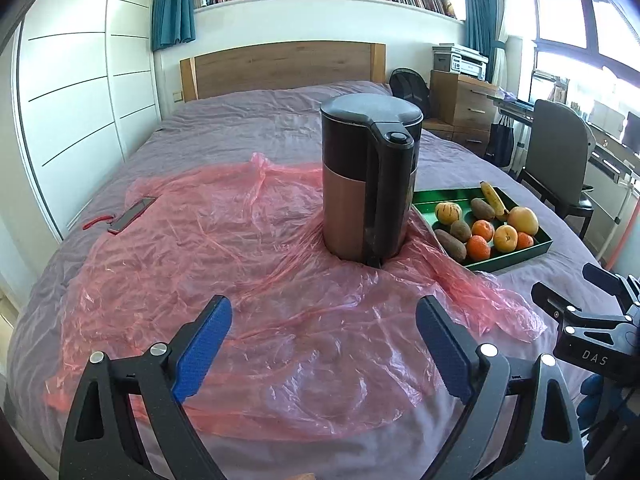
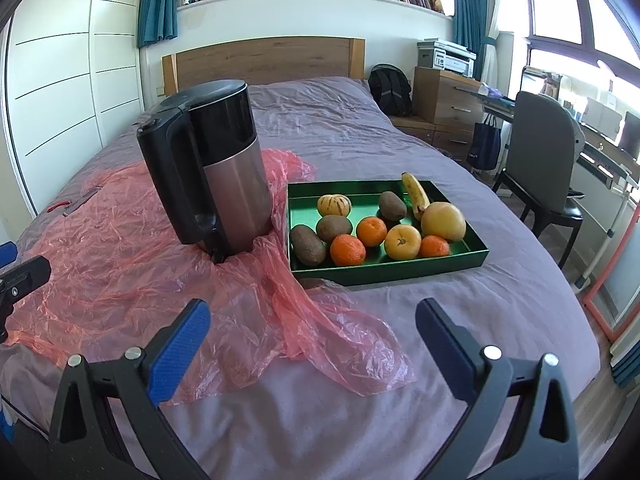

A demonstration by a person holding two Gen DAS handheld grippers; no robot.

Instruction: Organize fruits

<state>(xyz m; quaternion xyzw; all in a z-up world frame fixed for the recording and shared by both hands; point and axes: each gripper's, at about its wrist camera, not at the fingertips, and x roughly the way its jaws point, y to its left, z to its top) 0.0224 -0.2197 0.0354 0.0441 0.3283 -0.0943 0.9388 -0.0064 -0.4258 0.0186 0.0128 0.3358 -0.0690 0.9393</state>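
Resting in a shallow green rectangular metal tray (image 2: pixel 472 258) on the purple-sheeted bed (image 2: pixel 460 320), the fruits lay loosely grouped: three small orange mandarins (image 2: pixel 347 249), a larger yellow-orange round fruit (image 2: pixel 403 242), a big pale yellow grapefruit-like fruit (image 2: pixel 443 221), three brown oval kiwi-like fruits (image 2: pixel 307 244), a striped pale yellow melon-like fruit (image 2: pixel 334 205) and a spotted yellow banana (image 2: pixel 415 191) leaning at the far rim. Just beside the tray stood a tall steel-and-black electric kettle (image 2: pixel 224 176) on a crumpled pink plastic sheet (image 2: pixel 120 248).

The left hand-held gripper (image 1: pixel 324 344) hovered over the plastic with its jaws spread wide and empty; the right hand-held gripper (image 2: pixel 312 344) hung likewise wide and empty, near the tray's front edge.

The mandarins looked light and slightly soft, best pinched across their widest part with modest pressure. The kiwi-like fruits would probably take a firmer hold across the short axis. The banana seemed ripe and bruisable, better gripped mid-length. The large round fruit looked heaviest and smooth, likely to roll or slip unless taken squarely across its middle.
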